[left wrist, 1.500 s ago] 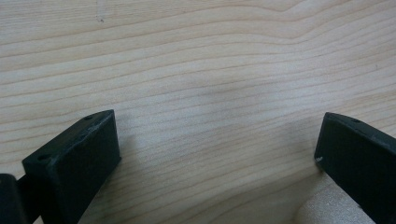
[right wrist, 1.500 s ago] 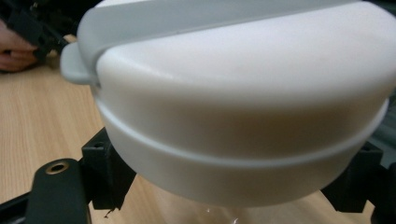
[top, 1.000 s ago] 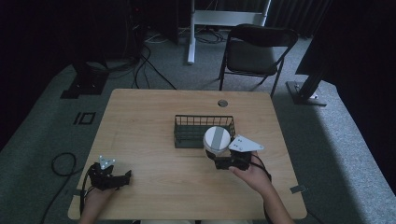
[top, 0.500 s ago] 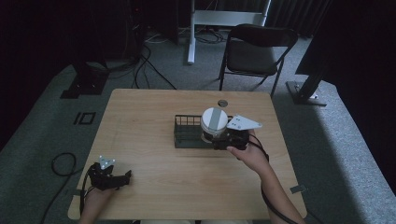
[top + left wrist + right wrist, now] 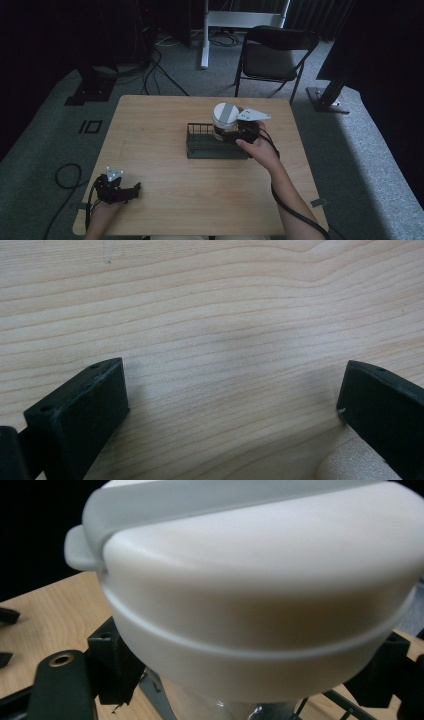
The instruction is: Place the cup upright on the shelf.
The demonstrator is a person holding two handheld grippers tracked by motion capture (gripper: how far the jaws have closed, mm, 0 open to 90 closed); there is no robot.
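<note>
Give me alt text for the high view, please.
A person's right tongs hold a white lidded jar over a black wire basket on a wooden table. The left tongs rest near the table's front left corner.

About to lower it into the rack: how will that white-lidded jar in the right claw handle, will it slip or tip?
The jar looks top-heavy: its wide white lid overhangs a narrower clear body, so it may tip. The right claw grips below the lid; the smooth body could probably slip. The wire basket may steady it.

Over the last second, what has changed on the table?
The right gripper carried the white-lidded jar away from the person, from in front of the wire basket to over its far right end, jaws shut on it throughout. The left gripper and basket stayed put.
</note>
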